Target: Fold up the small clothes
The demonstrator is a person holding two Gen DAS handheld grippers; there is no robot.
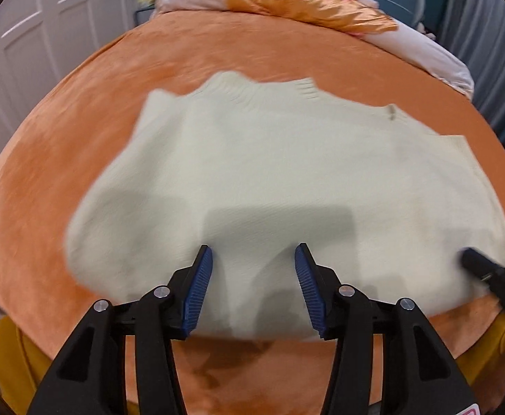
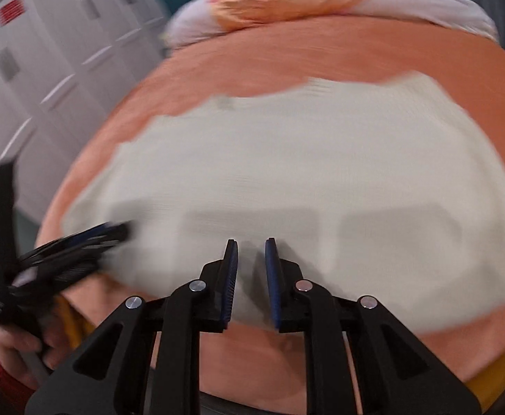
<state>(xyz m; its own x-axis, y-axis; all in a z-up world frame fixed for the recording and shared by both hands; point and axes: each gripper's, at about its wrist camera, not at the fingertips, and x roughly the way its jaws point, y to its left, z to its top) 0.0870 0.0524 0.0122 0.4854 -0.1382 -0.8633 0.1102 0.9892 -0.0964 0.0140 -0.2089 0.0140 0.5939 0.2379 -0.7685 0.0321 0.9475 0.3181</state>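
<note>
A pale knit garment [image 1: 252, 180] lies spread flat on a bed [image 1: 62, 159] covered in orange fabric, its near hem along the bed's near edge and its ribbed neck [image 1: 231, 86] pointing toward the far end, where a white pillow [image 1: 435, 55] sits under a shiny orange cloth [image 1: 307, 3] with pink flowers. The left tongs [image 1: 254, 254] hang over the near hem with their blue pads [image 1: 198, 290] spread wide — nothing between them. The right tongs [image 2: 251, 245] hover over the same hem farther to the right, their pads [image 2: 231, 283] a narrower gap apart but also parted and holding nothing; the cloth shows through the gap. In the right wrist view the left tongs [image 2: 114, 233] appear at the left edge as a blurred dark shape over the garment's near left corner, with the person's hand [image 2: 20, 349] gripping the handle below. In the left wrist view one tip of the right tongs [image 1: 477, 263] reaches in from the right over the garment's near right corner. White panelled doors [image 1: 45, 34] stand left of the bed. Both views are smeared by motion blur — the right one more so.
</note>
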